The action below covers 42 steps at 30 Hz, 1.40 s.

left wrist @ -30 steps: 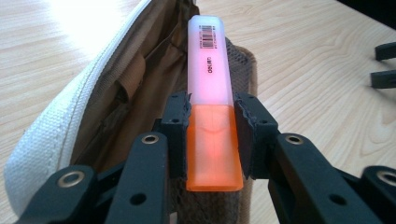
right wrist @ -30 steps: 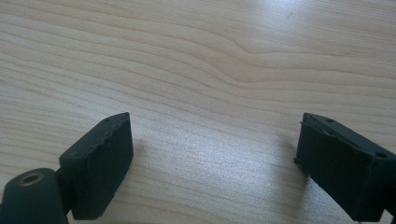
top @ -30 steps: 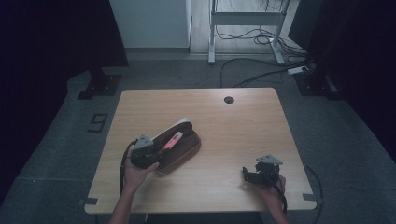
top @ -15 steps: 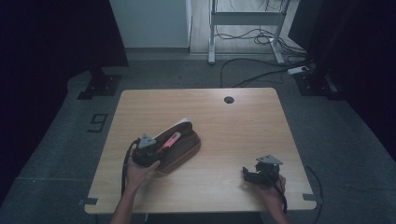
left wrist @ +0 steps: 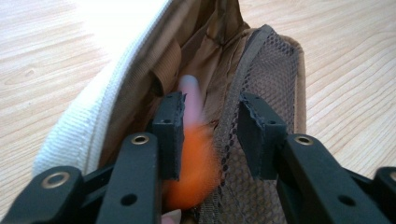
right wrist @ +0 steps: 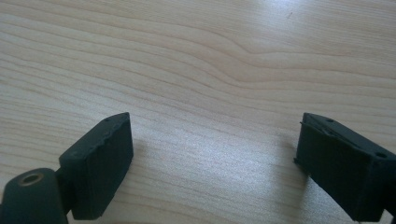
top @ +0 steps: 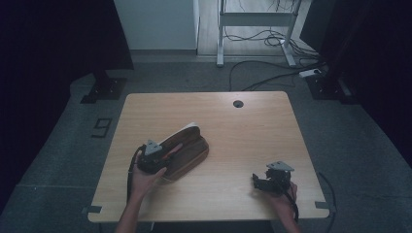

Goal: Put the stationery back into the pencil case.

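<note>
A brown pouch (top: 190, 145) with a white outer side and a mesh pocket (left wrist: 275, 74) lies open on the wooden table (top: 243, 131), left of centre. My left gripper (top: 164, 154) reaches into its near end. Its jaws have just been opening, and a blurred orange and pink pen-like thing (left wrist: 196, 168) sits between the pads (left wrist: 170, 130) with a gap on its right side. From above, the same pen (top: 172, 150) shows as a pink streak inside the pouch. My right gripper (top: 257, 180) rests open near the table's front right, its jaws (right wrist: 212, 158) wide apart over bare wood.
A round cable hole (top: 238, 103) sits near the table's far edge. Beyond the table there are a metal desk frame (top: 257, 19) and cables on the floor (top: 272, 77). Dark stands flank the table at both sides.
</note>
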Motion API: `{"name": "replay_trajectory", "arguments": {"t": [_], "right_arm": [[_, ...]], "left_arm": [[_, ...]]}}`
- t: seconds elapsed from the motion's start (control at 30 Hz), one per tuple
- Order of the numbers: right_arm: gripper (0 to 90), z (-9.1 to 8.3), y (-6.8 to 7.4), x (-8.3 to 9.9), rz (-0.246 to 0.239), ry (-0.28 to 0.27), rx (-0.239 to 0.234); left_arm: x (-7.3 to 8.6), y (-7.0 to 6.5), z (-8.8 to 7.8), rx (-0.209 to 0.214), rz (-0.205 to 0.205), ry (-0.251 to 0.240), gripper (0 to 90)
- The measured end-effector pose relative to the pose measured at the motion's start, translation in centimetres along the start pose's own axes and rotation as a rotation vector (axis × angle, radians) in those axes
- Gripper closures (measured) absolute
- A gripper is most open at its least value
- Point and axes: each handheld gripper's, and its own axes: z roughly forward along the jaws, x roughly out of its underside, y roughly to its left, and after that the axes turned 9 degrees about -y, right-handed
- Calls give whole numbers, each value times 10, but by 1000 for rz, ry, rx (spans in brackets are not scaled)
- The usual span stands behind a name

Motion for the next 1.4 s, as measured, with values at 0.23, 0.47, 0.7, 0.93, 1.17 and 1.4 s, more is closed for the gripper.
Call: {"name": "replay_trajectory", "arguments": {"t": [0.23, 0.47, 0.7, 0.93, 1.17, 1.4], "right_arm": [[105, 0, 0, 0, 0, 0, 0], [105, 0, 0, 0, 0, 0, 0], [105, 0, 0, 0, 0, 0, 0], [105, 0, 0, 0, 0, 0, 0], [106, 0, 0, 0, 0, 0, 0], [106, 0, 0, 0, 0, -1, 0]], "left_arm": [[0, -4, -11, 28, -27, -49, 525], [3, -11, -23, 55, -65, -84, 489], [8, -22, -37, 99, -81, -88, 451], [24, -38, -47, 117, -81, -59, 423], [45, -50, -51, 130, -100, -27, 414], [63, -56, -53, 129, -108, -2, 414]]}}
